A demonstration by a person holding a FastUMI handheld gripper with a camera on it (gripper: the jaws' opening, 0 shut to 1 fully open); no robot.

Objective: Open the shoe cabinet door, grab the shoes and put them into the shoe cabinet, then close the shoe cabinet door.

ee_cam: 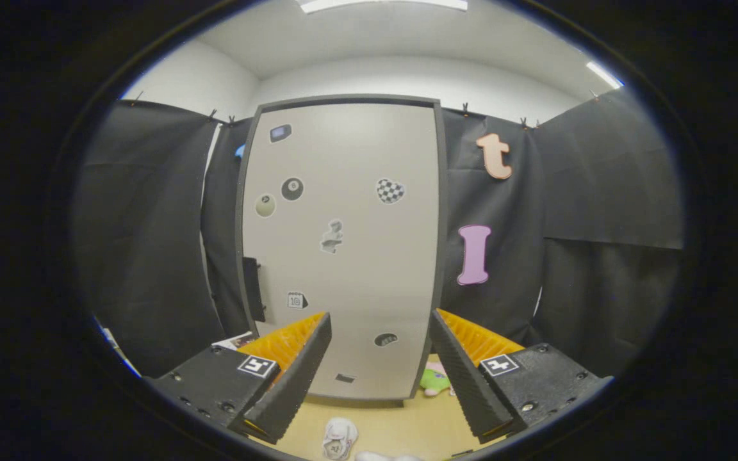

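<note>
Tongs released before the closed shoe cabinet; shoes lie on the floor.

The tongs (pixel 378 365) stand spread wide apart with nothing between the fingers (pixel 292 378); their ribbed black inner pads face each other and orange backing shows behind them. Beyond the fingers stands the shoe cabinet (pixel 343 250), upright, its pale door (pixel 356 269) shut inside a dark frame and carrying several small stickers (pixel 390 190). A dark handle (pixel 254 288) sits on the door's left edge. The floor (pixel 401 416) is light tan wood. A white shoe (pixel 339 438) lies on it between the fingertips, and part of a second white shoe (pixel 385 456) lies just beside it. A green and pink soft toy (pixel 436 379) rests at the cabinet's lower right corner. Black cloth walls (pixel 151 243) flank the cabinet, below a white ceiling with strip lights (pixel 382 4).
</note>
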